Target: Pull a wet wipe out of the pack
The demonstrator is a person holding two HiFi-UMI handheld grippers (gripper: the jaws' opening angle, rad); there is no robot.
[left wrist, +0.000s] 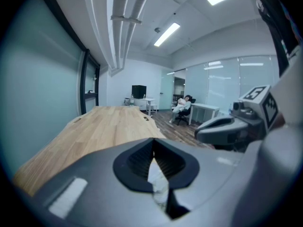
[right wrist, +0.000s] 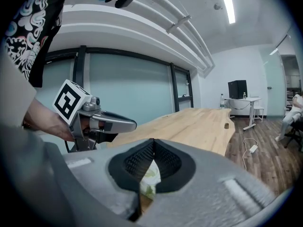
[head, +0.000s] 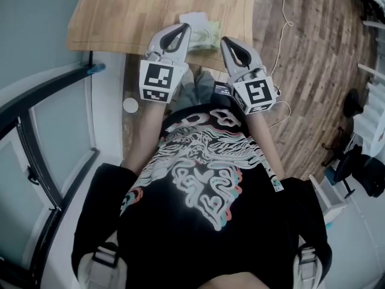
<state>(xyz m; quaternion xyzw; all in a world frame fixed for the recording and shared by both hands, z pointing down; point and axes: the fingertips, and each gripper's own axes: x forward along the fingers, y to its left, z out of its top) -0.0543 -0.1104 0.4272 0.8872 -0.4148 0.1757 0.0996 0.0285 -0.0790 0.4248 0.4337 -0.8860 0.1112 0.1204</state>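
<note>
L claw [head: 184, 27], R claw [head: 226, 41] shut, by wipe pack [head: 203, 34], table [head: 120, 11] edge.

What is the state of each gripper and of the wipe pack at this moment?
Wet wipe pack: lying at the table's near edge; open or closed, I cannot tell.
Left gripper: jaws shut, close to the pack.
Right gripper: jaws shut, close to the pack.
</note>
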